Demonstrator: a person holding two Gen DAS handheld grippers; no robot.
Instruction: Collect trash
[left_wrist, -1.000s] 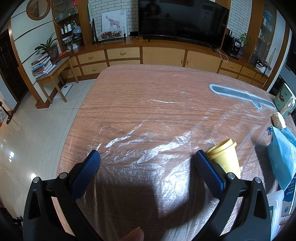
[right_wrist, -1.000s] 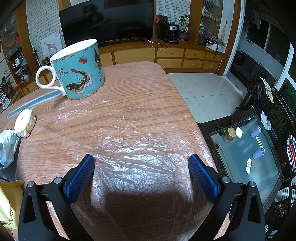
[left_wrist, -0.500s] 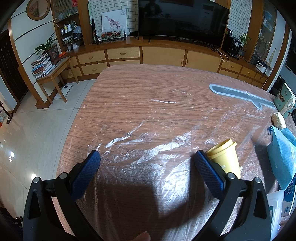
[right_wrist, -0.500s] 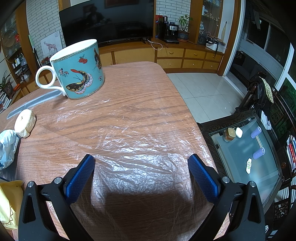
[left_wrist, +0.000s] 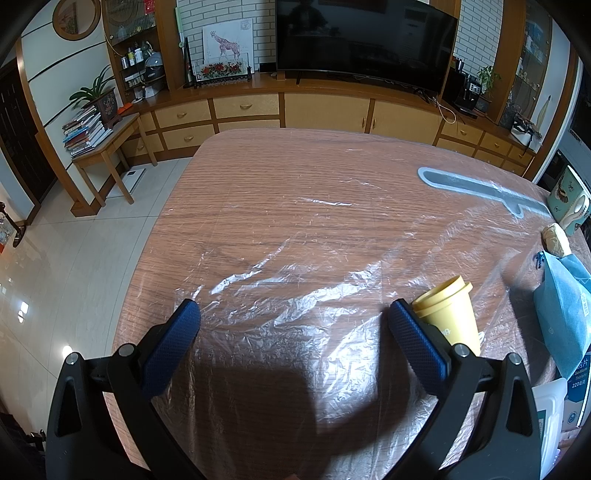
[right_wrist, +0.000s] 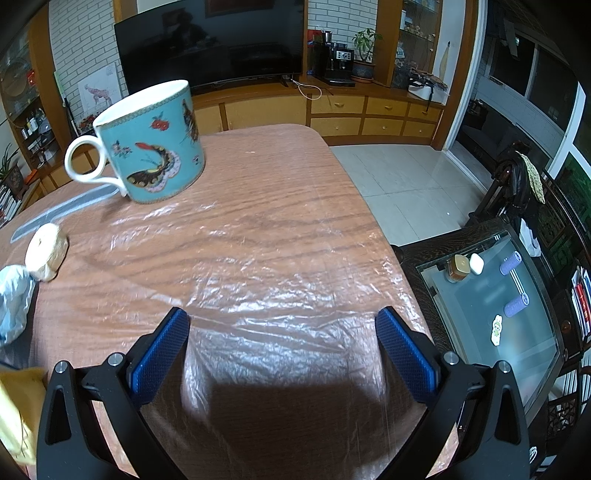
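Change, left view: none to speak of against a second ago; the left tool (left_wrist: 293, 319) hangs over the same patch of tabletop (left_wrist: 295, 206), its blue pads spread wide, nothing between them.
Change, right view: the right tool (right_wrist: 282, 326) has swung slightly, so the mug (right_wrist: 151, 142) and the wad (right_wrist: 46, 251) sit a little further toward 3 o'clock; its pads are likewise spread and bare.
Meaning for the task: judged as an idle pause; no trash is gripped, collection has not begun.
Trash, left view: the yellow cup (left_wrist: 448, 317) stands upright at 4 o'clock, just beyond the right pad; the wad lies at 3 o'clock by the frame edge.
Trash, right view: the wad lies at 9 o'clock, a crumpled pale wrapper (right_wrist: 14, 299) just below it.
Cup contents: interior hidden, cannot tell.
Mug contents: seen from the side, cannot tell; probably crockery, not trash.
Blue bag (left_wrist: 561, 306): at 3 to 4 o'clock in the left view; mouth and contents not visible.
Cover: thin clear film (left_wrist: 295, 314) wrinkled over the tabletop.
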